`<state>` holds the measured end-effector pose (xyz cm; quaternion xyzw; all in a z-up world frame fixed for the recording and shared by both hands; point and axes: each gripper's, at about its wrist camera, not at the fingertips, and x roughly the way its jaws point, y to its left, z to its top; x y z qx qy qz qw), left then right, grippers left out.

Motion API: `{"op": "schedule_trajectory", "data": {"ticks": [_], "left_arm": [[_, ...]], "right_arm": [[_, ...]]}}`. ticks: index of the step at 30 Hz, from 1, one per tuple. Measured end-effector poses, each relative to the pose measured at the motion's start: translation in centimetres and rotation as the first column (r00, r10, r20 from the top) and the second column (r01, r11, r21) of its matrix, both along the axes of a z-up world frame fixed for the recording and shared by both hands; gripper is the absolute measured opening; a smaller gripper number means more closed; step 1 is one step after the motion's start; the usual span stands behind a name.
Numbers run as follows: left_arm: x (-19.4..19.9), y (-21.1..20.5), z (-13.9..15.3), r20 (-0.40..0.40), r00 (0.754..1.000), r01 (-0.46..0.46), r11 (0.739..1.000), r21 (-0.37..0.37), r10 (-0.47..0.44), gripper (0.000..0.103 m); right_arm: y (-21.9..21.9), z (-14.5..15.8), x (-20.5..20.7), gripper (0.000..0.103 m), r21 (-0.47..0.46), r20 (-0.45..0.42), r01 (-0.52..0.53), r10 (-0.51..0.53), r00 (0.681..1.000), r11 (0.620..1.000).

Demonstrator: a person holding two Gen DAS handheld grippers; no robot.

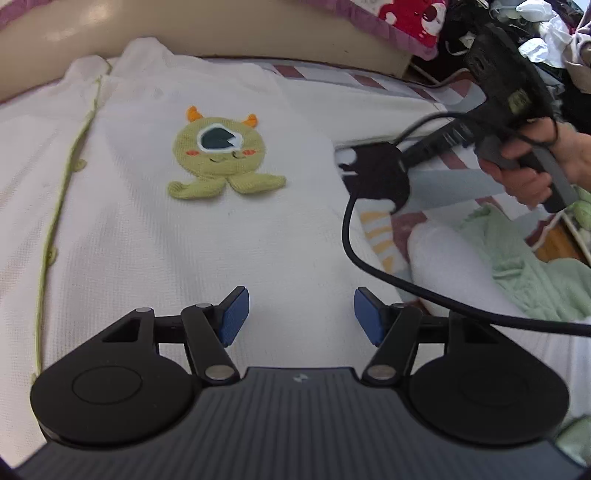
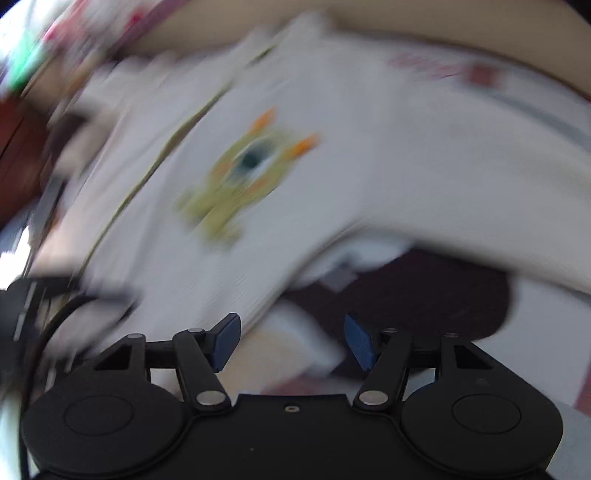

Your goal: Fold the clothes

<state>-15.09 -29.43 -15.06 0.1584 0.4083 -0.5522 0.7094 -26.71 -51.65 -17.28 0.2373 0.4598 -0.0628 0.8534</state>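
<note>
Left wrist view showed me a white garment spread over the patterned bedsheet, beige headboard behind; both grippers' jaws stood apart, gripping nothing

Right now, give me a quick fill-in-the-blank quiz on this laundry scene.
1. The white top bears a green ____ patch with orange horns.
2. The left claw stands ____, gripping nothing.
3. The trim along the top's edge is ____.
4. A black ____ crosses in front of the left claw.

Missing words: monster; open; green; cable
</note>
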Motion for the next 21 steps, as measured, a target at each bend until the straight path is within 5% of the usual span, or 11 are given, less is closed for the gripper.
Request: {"op": "schedule_trajectory", "data": {"ticks": [3,5,8,11,16,21], "left_arm": [[0.0,-0.4,-1.0,0.098,0.993,-0.073,0.997,0.035,0.069,0.065],[0.3,-0.3,-1.2,0.07,0.995,-0.078,0.996,0.038,0.075,0.065],[-0.2,-0.2,-0.5,0.036,0.998,-0.045,0.999,0.008,0.045,0.065],[-1.4,-0.5,-0.1,0.042,0.999,-0.003,1.0,0.003,0.003,0.065],[-3.5,-0.7,-0.7,0.01,0.999,0.052,0.998,0.022,-0.052,0.065],[-4.7,-0.9,-0.7,-0.006,0.996,0.09,0.995,0.041,-0.089,0.068]], "right_arm": [[-2.0,0.1,-0.8,0.065,-0.09,0.099,0.185,-0.177,0.979,0.979],[-3.5,-0.4,-1.2,0.065,0.012,0.116,0.266,-0.266,0.957,0.964],[-4.9,-1.8,-2.1,0.065,0.292,0.133,0.305,-0.355,0.926,0.906],[-3.9,-2.8,-1.8,0.065,0.404,0.114,0.279,-0.351,0.93,0.871],[-0.8,-4.0,-0.3,0.065,0.41,0.087,0.215,-0.272,0.958,0.886],[-0.4,-5.8,-0.3,0.065,0.584,0.081,0.221,-0.328,0.941,0.781]]}}
